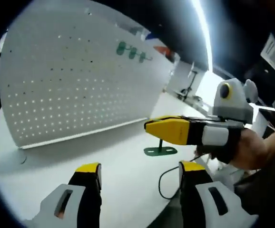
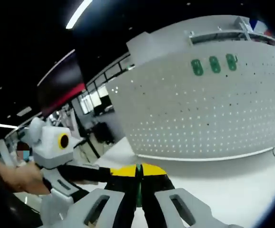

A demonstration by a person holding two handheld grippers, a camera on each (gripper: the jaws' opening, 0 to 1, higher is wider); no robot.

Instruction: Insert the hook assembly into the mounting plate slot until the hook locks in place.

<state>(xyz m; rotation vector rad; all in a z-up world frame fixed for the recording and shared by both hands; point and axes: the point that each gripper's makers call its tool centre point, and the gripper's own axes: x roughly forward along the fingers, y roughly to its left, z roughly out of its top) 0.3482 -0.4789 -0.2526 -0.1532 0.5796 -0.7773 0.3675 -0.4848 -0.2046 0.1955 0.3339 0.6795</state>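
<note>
The white pegboard [image 1: 75, 76] stands upright on the white tabletop [image 1: 113, 175] and serves as the reference landmark. Three green hooks [image 1: 132, 52] are mounted in a row near the pegboard's upper edge; in the right gripper view the same three hooks [image 2: 214, 65] appear high on the board face [image 2: 199, 109].

Left tool [image 1: 140, 178]: the jaws rise from the bottom of the left gripper view, spread wide apart with bare tabletop between the yellow tips. Nothing sits between them. The tool points toward the foot of the pegboard, well short of it.

Right tool [image 1: 152, 128]: in the left gripper view it enters from the right, held level above the tabletop, in front of the pegboard's lower right corner. A person's hand [image 1: 251, 149] grips its body from behind, with the wrist extended toward the board. The yellow jaw tips are drawn together. In the right gripper view the right tool [image 2: 138, 172] shows its jaws nearly closed on a thin green part [image 2: 138, 190] held between them, pointing at the pegboard's lower edge.

Green hook assembly [image 1: 160, 149]: its flat green base rests on the tabletop directly beneath the right tool's tips, in front of the pegboard and apart from it. A green stem rises from the base up to the tool tips.

A black cable [image 1: 166, 183] curls on the tabletop near the assembly.
</note>
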